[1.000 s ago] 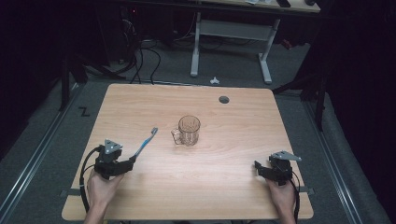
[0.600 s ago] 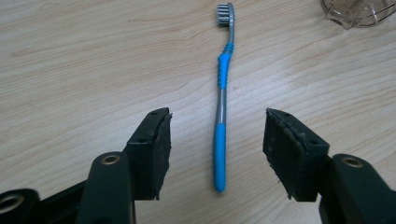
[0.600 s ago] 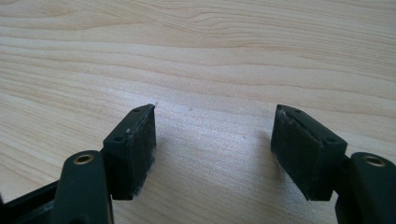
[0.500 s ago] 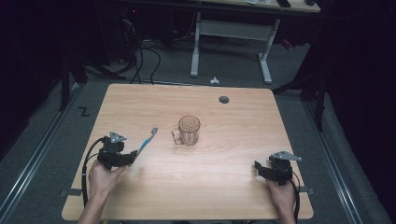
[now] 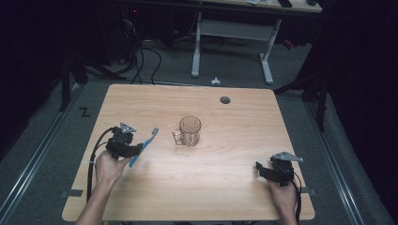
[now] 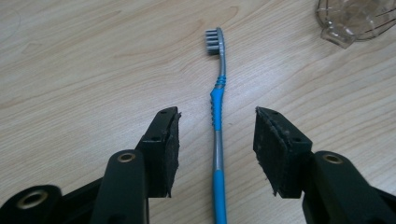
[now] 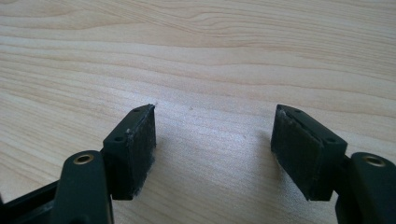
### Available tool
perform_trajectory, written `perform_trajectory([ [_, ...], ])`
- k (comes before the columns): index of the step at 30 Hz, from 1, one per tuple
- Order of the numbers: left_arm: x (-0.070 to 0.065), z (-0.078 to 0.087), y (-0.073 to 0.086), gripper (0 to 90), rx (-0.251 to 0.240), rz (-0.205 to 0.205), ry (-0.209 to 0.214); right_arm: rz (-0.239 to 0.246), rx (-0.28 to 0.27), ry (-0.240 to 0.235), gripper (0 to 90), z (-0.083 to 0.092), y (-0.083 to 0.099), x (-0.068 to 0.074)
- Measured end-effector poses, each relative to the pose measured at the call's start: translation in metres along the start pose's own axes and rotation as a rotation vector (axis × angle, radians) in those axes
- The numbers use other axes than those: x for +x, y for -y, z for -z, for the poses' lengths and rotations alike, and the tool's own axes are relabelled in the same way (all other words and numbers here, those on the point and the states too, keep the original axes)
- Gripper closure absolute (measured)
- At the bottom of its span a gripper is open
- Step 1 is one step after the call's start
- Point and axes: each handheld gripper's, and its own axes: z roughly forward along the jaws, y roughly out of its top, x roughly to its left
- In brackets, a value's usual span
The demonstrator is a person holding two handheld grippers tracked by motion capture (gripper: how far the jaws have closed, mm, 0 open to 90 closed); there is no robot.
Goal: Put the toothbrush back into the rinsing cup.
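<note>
A blue and grey toothbrush (image 5: 146,143) lies flat on the wooden table (image 5: 211,187), left of a clear glass mug (image 5: 190,130). My left gripper (image 5: 137,150) straddles the handle of the toothbrush (image 6: 218,184). Its jaws have just been closing, and the pads (image 6: 170,140) stand either side of the handle with a gap on each side. The bristle head points away from me, and the mug (image 6: 355,18) sits at the far right of the left gripper view. My right gripper (image 5: 259,168) rests near the table's front right corner, open (image 7: 215,116) over bare wood.
A round cable hole (image 5: 225,100) sits near the table's far edge. Beyond the table stand a white desk frame (image 5: 230,42) and loose cables on the dark floor. Bare wood stretches between the mug and the right gripper.
My left gripper has moved forward and to the right, onto the toothbrush handle, and its jaws have narrowed. The right gripper, the mug and the toothbrush have stayed put.
</note>
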Motion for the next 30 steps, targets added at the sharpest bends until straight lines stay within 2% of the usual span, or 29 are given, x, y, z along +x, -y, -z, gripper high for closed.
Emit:
perform_trajectory([
  [2, 0.002, -0.003, -0.004, 47.8, 0.011, 0.018, 0.004, 0.0, 0.001, 0.0, 31.2, 0.0, 0.0, 0.0],
  [7, 0.003, -0.01, -0.012, 48.9, 0.034, 0.011, 0.024, 0.0, 0.001, 0.0, 31.2, 0.0, 0.0, 0.0],
  [9, 0.002, -0.013, -0.016, 49.3, 0.055, -0.007, 0.011, 0.0, 0.001, 0.001, 31.2, 0.0, 0.0, 0.0],
  [14, 0.001, -0.018, -0.024, 50.0, 0.059, -0.012, 0.017, 0.001, 0.0, 0.001, 31.2, 0.0, 0.0, 0.0],
  [19, -0.002, -0.025, -0.031, 50.9, 0.08, -0.033, 0.016, 0.0, 0.0, 0.0, 31.2, 0.0, 0.0, 0.0],
  [20, -0.004, -0.027, -0.034, 52.2, 0.077, -0.052, 0.004, 0.001, 0.0, 0.001, 31.2, 0.0, 0.0, 0.0],
  [22, -0.004, -0.028, -0.035, 53.5, 0.075, -0.064, 0.0, 0.0, 0.0, 0.001, 31.2, 0.0, 0.0, 0.0],
  [23, -0.006, -0.032, -0.038, 55.5, 0.1, -0.089, 0.002, 0.0, 0.0, 0.001, 31.2, 0.0, 0.0, 0.0],
  [25, -0.008, -0.036, -0.041, 57.0, 0.114, -0.101, 0.001, 0.0, 0.0, 0.001, 31.2, 0.0, 0.0, 0.0],
  [27, -0.008, -0.04, -0.046, 54.0, 0.131, -0.088, 0.002, 0.0, 0.0, 0.001, 31.2, 0.0, 0.0, 0.0],
  [30, -0.007, -0.044, -0.047, 55.4, 0.133, -0.073, 0.016, 0.0, 0.0, 0.001, 31.2, 0.0, 0.0, 0.0],
])
